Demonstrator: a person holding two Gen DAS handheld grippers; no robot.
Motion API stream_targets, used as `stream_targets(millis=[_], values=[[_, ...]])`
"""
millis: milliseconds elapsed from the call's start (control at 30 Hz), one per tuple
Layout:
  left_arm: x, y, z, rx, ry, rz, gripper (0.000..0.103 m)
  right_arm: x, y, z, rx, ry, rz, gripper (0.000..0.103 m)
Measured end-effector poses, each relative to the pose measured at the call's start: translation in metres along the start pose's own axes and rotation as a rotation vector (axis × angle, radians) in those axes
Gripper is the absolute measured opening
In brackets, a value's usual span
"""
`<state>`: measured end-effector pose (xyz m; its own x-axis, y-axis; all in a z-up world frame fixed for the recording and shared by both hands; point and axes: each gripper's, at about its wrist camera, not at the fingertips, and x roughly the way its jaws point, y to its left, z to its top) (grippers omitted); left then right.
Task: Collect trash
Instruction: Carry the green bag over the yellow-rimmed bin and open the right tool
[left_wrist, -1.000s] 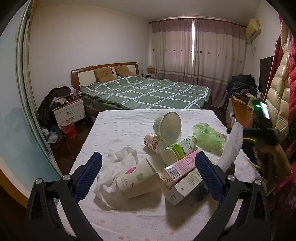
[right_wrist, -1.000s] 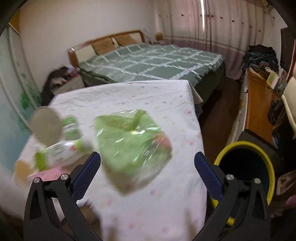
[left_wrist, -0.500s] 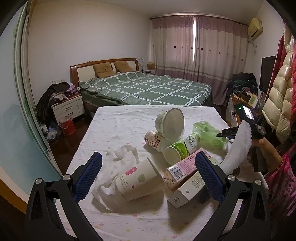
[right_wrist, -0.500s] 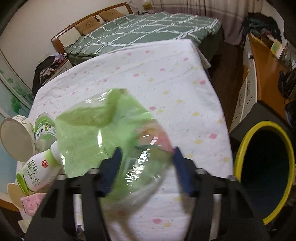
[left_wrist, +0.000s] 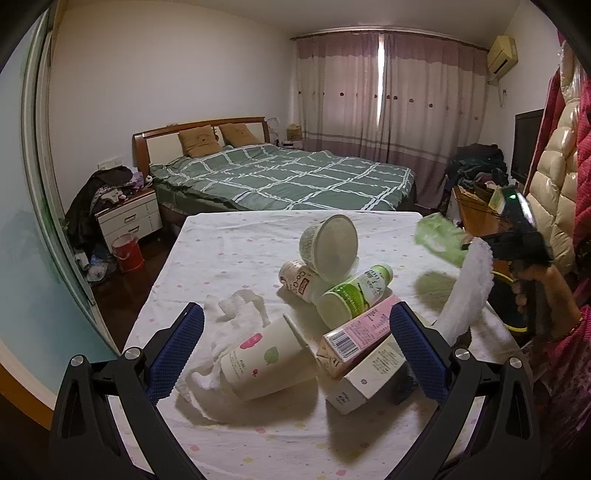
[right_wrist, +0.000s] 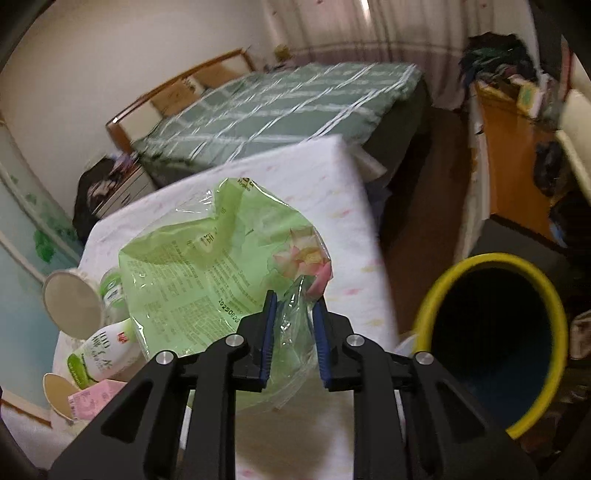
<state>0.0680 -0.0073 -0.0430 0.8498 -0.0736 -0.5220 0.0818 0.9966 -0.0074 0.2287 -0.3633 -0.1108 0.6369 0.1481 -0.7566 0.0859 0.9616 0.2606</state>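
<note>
While the right tool (right_wrist: 292, 334) pinches the limp, featherlight wrapper (right_wrist: 218, 273) at its crinkly corner, the bin (right_wrist: 495, 321) waits at 3 o'clock; the left tool (left_wrist: 295, 347) hangs spread.

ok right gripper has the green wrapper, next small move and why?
Probably swing the right gripper rightward until the green wrapper hangs over the yellow-rimmed bin, then open. The fingers are pinched on the wrapper's clear edge, it is lifted off the table, and the bin's open mouth sits just right of the table edge.
</note>
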Motion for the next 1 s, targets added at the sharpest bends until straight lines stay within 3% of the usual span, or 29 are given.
stream_targets(millis=[233,367,500,600,700,800,1000], values=[[0.0,-0.011,-0.002,0.017,-0.003,-0.049,0.099,-0.038,-0.105,-0.012,0.149,-0.052,-0.175,0.019],[0.001,-0.024,-0.003,0.029,0.001,-0.081,0.099,-0.035,-0.156,-0.025,0.199,-0.039,-0.339,0.02],[0.0,-0.039,-0.003,0.054,0.004,-0.112,0.099,-0.015,-0.192,-0.036,0.227,0.013,-0.43,0.02],[-0.001,-0.048,-0.002,0.073,0.003,-0.128,0.099,0.001,-0.202,-0.045,0.229,0.05,-0.454,0.023],[-0.002,-0.056,-0.002,0.089,0.001,-0.145,0.099,0.012,-0.204,-0.053,0.222,0.074,-0.464,0.031],[-0.003,-0.063,0.0,0.105,0.001,-0.158,0.099,0.024,-0.21,-0.051,0.214,0.082,-0.471,0.051],[-0.001,-0.067,0.001,0.118,0.012,-0.182,0.099,0.01,-0.203,-0.05,0.22,0.033,-0.472,0.054]])
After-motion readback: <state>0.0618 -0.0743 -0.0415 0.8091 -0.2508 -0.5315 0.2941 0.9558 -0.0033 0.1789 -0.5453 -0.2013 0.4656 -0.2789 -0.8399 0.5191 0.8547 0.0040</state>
